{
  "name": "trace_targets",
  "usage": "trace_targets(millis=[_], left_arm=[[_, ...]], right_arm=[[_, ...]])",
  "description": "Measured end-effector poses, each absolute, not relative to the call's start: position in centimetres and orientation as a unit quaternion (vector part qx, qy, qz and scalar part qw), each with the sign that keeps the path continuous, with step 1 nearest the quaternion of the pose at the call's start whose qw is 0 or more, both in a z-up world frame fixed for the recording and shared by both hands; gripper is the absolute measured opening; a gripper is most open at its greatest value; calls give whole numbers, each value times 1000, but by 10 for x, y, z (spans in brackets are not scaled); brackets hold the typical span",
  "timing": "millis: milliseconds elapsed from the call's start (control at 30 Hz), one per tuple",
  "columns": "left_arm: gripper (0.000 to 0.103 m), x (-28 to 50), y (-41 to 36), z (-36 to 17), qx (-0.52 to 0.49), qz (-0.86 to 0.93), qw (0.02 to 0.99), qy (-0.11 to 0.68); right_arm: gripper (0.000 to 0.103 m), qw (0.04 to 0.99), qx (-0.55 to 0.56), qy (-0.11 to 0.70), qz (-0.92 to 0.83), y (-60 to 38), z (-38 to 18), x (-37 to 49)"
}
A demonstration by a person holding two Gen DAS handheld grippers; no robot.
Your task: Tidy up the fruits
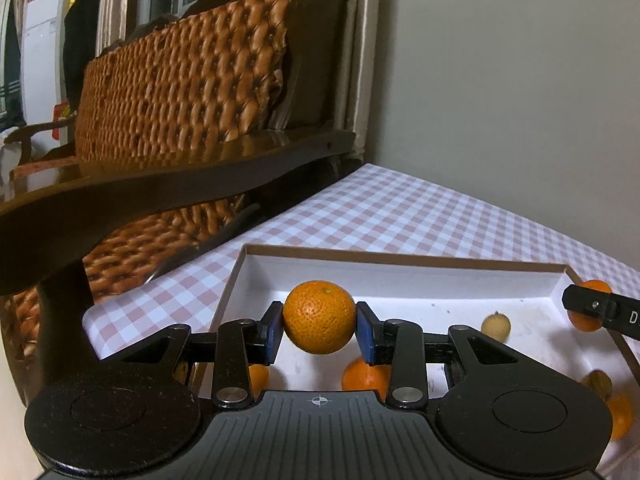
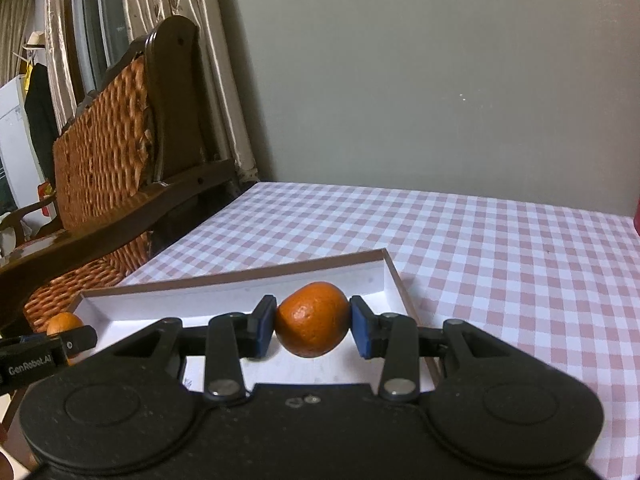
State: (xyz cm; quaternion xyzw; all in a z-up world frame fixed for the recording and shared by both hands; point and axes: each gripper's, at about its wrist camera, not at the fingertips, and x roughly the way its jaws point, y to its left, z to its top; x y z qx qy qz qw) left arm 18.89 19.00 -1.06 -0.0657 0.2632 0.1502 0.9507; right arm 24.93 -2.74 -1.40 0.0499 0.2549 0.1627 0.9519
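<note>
Left wrist view: we clamp mandarin [image 1: 319, 317] in left gripper [image 1: 319, 330]; right gripper [image 2: 312, 326] clamps another mandarin [image 2: 311, 319]. Risk: round peel slips, fruit drops outside white tray [image 1: 400, 280].

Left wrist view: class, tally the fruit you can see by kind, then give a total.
Oranges: 5
Small brownish round fruits: 2
Total: 7
</note>
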Motion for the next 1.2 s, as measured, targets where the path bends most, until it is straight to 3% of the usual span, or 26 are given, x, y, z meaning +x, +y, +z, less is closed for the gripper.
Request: trace_targets(millis=[33,67,100,133,167,300,833,1200], left_arm=[[40,192,190,-10,-65,150,949,269],[63,195,189,-10,-64,149,948,274],[103,196,188,-8,-60,154,946,278],[102,193,185,-5,-52,165,948,266],[103,190,182,-2,-45,173,951,251],[103,187,179,7,-39,169,956,235],[103,150,167,21,-26,175,958,227],[103,42,120,72,-17,128,967,217]], right_arm=[[35,951,48,258,163,-26,-13,253],[43,951,49,258,160,-26,-12,254],[73,953,52,254,156,-26,-10,254],[94,957,57,239,155,-28,-6,251],[95,962,62,219,151,-30,-2,246],[96,968,56,189,154,-31,7,233],[97,967,45,208,138,-40,13,203],[97,971,56,203,117,-89,46,96]])
